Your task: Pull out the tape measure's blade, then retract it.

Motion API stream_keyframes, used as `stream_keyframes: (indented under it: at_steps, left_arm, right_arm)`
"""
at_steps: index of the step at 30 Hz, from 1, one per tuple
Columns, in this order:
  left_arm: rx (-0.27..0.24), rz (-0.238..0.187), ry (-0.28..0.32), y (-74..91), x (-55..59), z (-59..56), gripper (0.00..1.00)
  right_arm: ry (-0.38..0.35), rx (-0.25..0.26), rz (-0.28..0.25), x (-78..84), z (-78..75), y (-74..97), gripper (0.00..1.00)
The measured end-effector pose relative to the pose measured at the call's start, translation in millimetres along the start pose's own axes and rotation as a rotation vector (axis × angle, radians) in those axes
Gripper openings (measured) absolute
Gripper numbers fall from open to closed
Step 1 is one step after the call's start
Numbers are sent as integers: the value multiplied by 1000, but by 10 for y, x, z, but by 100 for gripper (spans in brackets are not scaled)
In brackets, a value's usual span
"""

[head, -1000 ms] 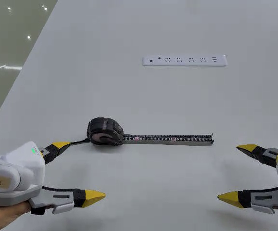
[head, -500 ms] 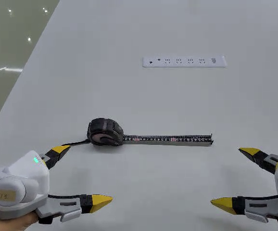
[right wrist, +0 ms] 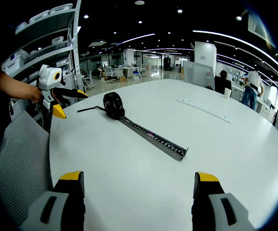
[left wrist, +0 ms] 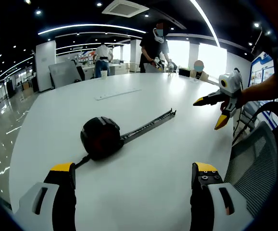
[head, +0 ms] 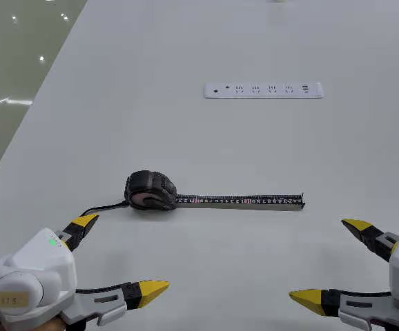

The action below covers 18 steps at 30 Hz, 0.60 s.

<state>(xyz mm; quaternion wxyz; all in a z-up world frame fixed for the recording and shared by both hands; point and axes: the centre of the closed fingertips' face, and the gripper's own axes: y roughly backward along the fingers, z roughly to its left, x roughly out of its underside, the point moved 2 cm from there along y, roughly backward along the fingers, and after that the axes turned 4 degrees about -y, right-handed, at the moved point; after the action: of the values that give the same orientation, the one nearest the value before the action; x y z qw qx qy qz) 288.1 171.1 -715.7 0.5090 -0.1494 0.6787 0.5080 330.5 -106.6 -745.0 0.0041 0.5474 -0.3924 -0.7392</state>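
The white desk (head: 186, 138) carries everything; the left hand-held gripper (head: 124, 252) and the right hand-held gripper (head: 324, 260) hover at its near edge, both spread wide and holding nothing, each well apart from the work; a power strip (head: 263, 90) lies further back; the tape measure (head: 150, 189) sits on the desk between the two hand-held grippers, nearer the left one, its blade (head: 241, 201) drawn out flat toward the right, a thin strap (head: 106, 205) trailing off its left side, the end hook (head: 302, 201) smallest of all.

The blade being out, retracting looks like the step in hand; best to close the left jaws on the case first, then pinch the hook end with the right and feed it back slowly, lest it whip.

The head view gives the blade's printed scale; the left hand-held gripper's view adds people (left wrist: 154, 45) beyond the desk; the right's adds shelves (right wrist: 43, 26).
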Motion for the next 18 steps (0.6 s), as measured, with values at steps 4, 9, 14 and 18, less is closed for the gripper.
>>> stream_keyframes:
  at_steps: [4,9,14,18]
  left_arm:
    - [-8,6,2,-16,10,-56,99]
    - [-38,-2,32,-12,-4,-75,99]
    - [-69,-11,44,0,-34,-83,99]
    - [-99,-10,55,24,-53,-82,99]
  right_arm:
    - [-31,23,-18,-53,35,-13,95]
    - [-58,54,-27,-119,102,-3,97]
    - [-82,88,-55,-190,164,17,99]
    - [-93,110,-56,-215,203,23,99]
